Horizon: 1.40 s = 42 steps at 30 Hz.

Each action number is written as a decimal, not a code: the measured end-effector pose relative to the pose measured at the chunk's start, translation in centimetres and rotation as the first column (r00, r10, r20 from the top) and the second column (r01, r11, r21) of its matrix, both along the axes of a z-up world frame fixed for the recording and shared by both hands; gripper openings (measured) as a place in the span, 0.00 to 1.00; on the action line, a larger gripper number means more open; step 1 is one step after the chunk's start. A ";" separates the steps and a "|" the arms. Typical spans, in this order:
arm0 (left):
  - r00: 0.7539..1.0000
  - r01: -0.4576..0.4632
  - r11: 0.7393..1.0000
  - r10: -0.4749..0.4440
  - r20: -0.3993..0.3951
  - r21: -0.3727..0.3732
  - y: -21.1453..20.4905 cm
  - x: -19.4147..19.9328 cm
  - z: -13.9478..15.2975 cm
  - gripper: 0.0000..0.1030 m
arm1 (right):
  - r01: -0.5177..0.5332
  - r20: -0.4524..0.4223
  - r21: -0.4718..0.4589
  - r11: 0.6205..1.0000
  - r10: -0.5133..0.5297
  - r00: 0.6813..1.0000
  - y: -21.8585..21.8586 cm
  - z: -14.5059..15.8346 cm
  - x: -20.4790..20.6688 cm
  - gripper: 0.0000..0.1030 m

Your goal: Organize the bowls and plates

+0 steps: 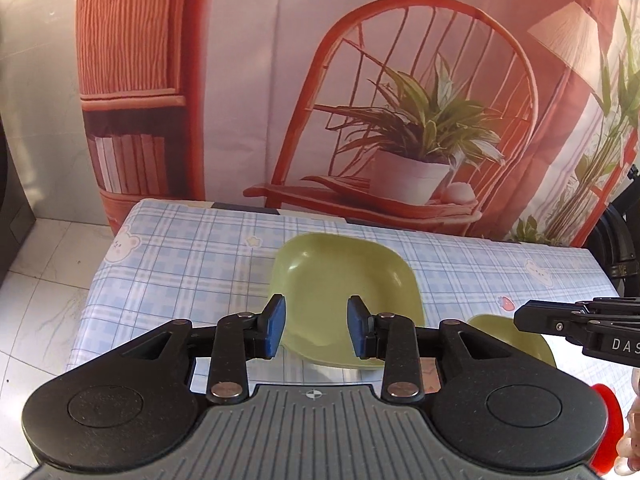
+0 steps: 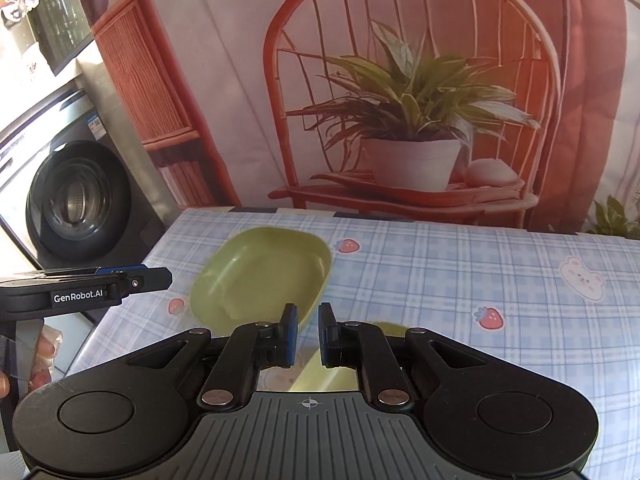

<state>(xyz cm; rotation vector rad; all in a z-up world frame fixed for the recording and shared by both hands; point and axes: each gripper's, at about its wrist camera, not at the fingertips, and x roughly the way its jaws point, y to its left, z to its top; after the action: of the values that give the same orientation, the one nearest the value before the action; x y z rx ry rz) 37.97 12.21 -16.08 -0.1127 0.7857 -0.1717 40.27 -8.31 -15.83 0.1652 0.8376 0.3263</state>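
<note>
Green square plate (image 1: 340, 288) sits rim-up, flat on the checked tablecloth (image 1: 180, 264), one corner toward me, no clear long axis. A second green dish (image 1: 516, 340) peeks out just right of it, near the table's front edge. My left gripper (image 1: 316, 326) hangs above the plate, jaws apart, nothing between them. My right gripper (image 2: 308, 334) shows a narrow gap, empty too. Plenty of bare cloth on the right; printed backdrop (image 2: 400, 80) behind, washing machine (image 2: 76, 204) on the left.
</note>
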 end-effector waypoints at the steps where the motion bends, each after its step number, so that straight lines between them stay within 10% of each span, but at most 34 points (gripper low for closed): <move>1: 1.000 -0.018 1.000 0.018 -0.006 -0.005 0.4 0.4 -0.5 0.34 | -0.001 -0.007 -0.003 1.000 0.001 1.000 0.5 -0.1 0.8 0.11; 18: 0.988 -0.145 0.981 0.138 -0.064 -0.126 3.1 1.6 -6.3 0.35 | 0.162 -0.190 -0.054 0.985 -0.170 0.967 2.8 -6.7 11.8 0.15; 28: 0.985 -0.167 0.962 0.151 -0.087 -0.218 3.9 1.9 -8.2 0.33 | 0.140 -0.207 -0.069 0.988 -0.152 0.967 4.0 -7.9 11.4 0.09; 31: 0.987 -0.153 0.954 0.136 -0.081 -0.258 3.9 1.7 -8.5 0.19 | 0.128 -0.206 -0.075 0.989 -0.141 0.968 4.3 -7.8 11.0 0.06; 42: 0.991 -0.129 0.975 0.122 -0.050 -0.182 3.7 0.0 -5.2 0.16 | 0.127 -0.175 0.006 0.992 -0.124 0.977 3.3 -5.1 8.0 0.04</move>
<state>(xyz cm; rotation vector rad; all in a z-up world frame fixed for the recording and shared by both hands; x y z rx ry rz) 37.95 15.95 -21.27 -0.3417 0.7977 -0.1227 48.32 -5.05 -20.91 0.2642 0.9933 0.2022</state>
